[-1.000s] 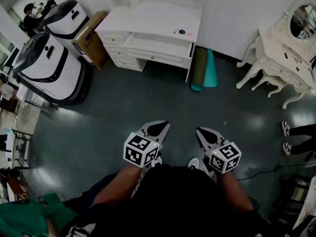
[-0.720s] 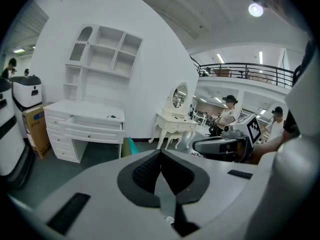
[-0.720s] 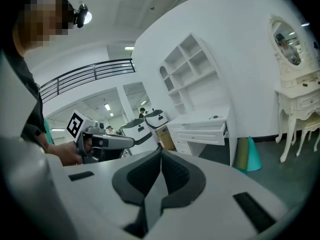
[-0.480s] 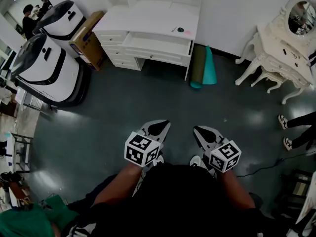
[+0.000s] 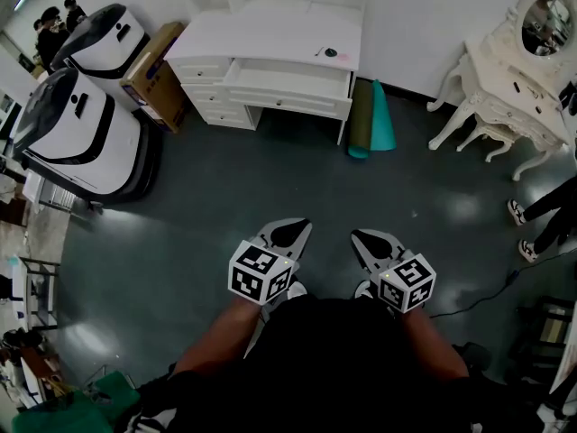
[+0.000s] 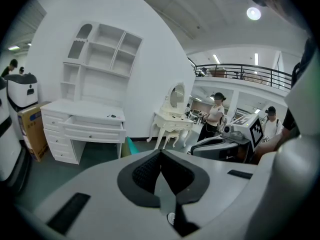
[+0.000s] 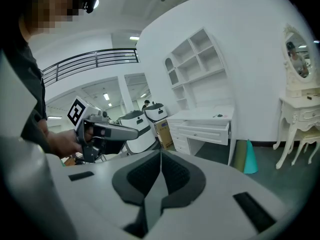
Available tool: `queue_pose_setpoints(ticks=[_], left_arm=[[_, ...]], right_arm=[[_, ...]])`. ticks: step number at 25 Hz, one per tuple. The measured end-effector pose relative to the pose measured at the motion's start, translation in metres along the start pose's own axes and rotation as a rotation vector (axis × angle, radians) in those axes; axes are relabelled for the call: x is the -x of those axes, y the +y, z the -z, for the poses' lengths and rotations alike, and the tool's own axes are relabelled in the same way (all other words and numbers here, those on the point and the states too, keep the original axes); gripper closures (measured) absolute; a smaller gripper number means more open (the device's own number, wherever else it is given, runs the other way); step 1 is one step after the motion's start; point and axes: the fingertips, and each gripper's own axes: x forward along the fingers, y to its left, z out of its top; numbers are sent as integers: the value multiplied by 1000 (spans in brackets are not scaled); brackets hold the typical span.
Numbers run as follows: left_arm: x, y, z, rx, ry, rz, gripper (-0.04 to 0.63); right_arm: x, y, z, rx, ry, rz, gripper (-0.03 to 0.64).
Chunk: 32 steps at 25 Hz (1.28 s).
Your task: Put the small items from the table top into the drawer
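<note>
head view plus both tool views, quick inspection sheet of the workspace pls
surface: white desk top, mostly bare, across the floor from both tools
job's things: small dark item lies on the right part of the desk top; the drawer below it is pulled open, contents too small to tell
clutter: nothing seen
grippers: left tool and right tool both shut, nothing between the jaws, held over the floor
cables: black cable runs on the floor at right
surroundings: two white machines, cardboard box, rolled mats beside the desk, dressing table, a bystander's shoes
</note>
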Motion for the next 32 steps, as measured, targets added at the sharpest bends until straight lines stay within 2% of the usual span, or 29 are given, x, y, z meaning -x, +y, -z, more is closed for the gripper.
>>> queue_pose_setpoints(ticks=[6, 10, 24, 32], left_arm=[[20, 32, 5, 7, 11, 9, 584], [30, 50, 12, 19, 12, 13, 584], [24, 99, 4, 49, 13, -23, 584], [-8, 128, -20, 55, 33, -48, 584]], right_arm=[[-20, 6, -4, -49, -8, 63, 589], [-35, 14, -2, -72, 2, 72, 589], [-89, -2, -30, -67, 2, 33, 589], [-130, -41, -63, -59, -25, -18, 589]])
